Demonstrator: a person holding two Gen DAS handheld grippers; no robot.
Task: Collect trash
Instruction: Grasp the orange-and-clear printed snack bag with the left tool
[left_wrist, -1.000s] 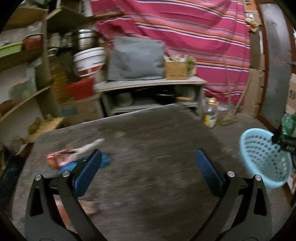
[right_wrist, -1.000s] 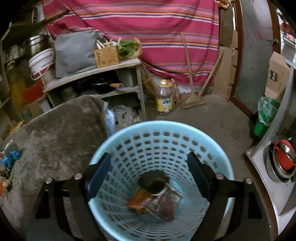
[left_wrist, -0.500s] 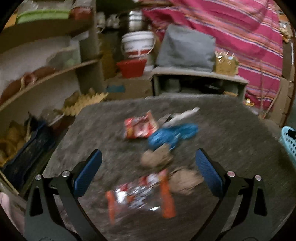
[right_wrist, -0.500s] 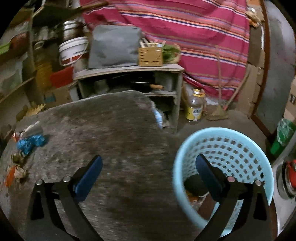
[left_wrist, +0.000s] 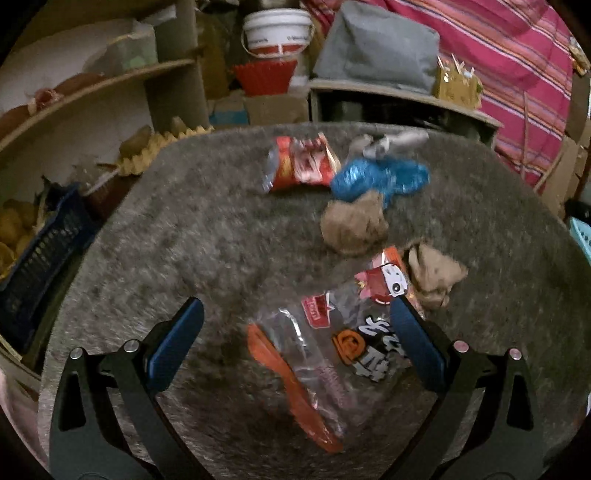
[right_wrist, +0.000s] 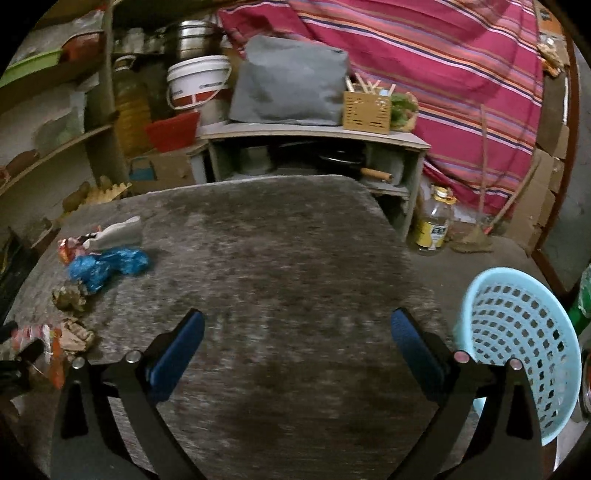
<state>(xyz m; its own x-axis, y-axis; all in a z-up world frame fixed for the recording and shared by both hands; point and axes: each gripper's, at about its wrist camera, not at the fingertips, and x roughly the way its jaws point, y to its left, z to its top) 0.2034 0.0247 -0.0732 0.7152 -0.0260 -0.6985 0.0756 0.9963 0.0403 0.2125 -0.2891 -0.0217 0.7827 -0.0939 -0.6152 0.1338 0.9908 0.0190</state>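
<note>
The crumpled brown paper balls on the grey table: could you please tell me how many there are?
2. One crumpled brown paper ball lies just below the blue plastic bag; the other lies beside the clear orange-edged wrapper's upper right end. More may be hidden.

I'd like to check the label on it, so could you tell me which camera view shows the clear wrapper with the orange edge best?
The left wrist view: the clear wrapper lies large and close between the open left gripper's fingers. The right wrist view catches only a small, dim sliver of it at the left edge.
</note>
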